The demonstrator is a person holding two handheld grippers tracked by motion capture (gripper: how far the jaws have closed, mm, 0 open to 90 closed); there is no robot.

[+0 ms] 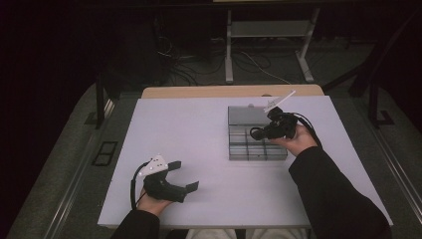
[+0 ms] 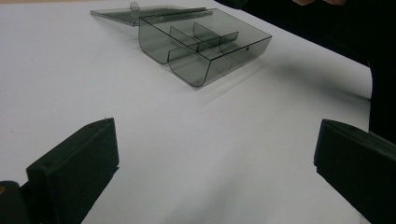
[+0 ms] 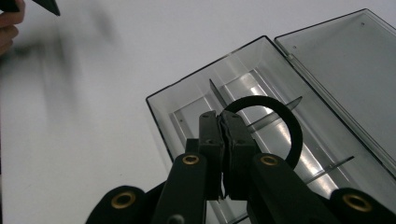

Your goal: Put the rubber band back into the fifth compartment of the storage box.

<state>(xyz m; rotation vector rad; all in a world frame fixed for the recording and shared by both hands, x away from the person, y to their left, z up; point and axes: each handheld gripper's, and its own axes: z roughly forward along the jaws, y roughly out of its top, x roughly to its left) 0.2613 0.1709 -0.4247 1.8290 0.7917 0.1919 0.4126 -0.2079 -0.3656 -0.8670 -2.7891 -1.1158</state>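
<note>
1. 2 grippers: right gripper [image 3: 224, 135] fingers pinch a black ring [image 3: 280, 126] over the open clear box [image 1: 239, 149].
2. Left gripper [image 1: 183, 175] fingers wide apart, above bare counter [image 1: 184, 124].

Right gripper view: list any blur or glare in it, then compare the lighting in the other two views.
Right gripper view: the far hand at top left is smeared by blur, and bright glare streaks the floor of the clear box behind the black ring in the right claw. Left gripper view: even light, soft shadow beside the box. High view: table lit, surroundings dark.
</note>
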